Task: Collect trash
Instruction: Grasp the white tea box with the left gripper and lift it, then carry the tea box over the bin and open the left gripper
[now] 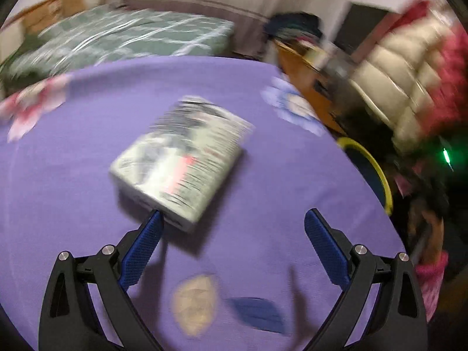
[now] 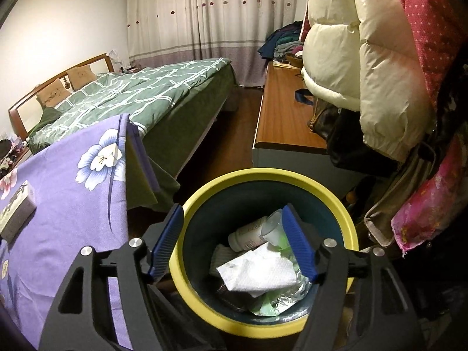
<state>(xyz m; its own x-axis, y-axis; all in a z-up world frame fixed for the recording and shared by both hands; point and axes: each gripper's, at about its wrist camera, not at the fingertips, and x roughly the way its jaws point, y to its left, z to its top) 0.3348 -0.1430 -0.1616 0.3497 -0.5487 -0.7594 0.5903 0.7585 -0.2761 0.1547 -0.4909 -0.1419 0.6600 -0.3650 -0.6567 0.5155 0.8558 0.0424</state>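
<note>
Right hand-held gripper [image 2: 232, 248] wide open (empty) above trash bin [image 2: 349, 222].

Yellow-rimmed teal bin [image 2: 264, 175], purple floral cloth [image 2: 73, 181], perhaps grey-white box [image 1: 181, 158].

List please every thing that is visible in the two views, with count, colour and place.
trash bin: 1, yellow rim, dark inside, beside the table
trash in bin: several pieces, white tissue, white bottle, foil, green bits
box: 1, pale printed, on the table
tablecloth: 1, purple with flowers
small scraps: 2, tan and blue, near table edge
bed: 1, green cover
coat: 1, cream, hanging
left hand-held gripper: open, near the box
right hand-held gripper: open, over the bin
</note>
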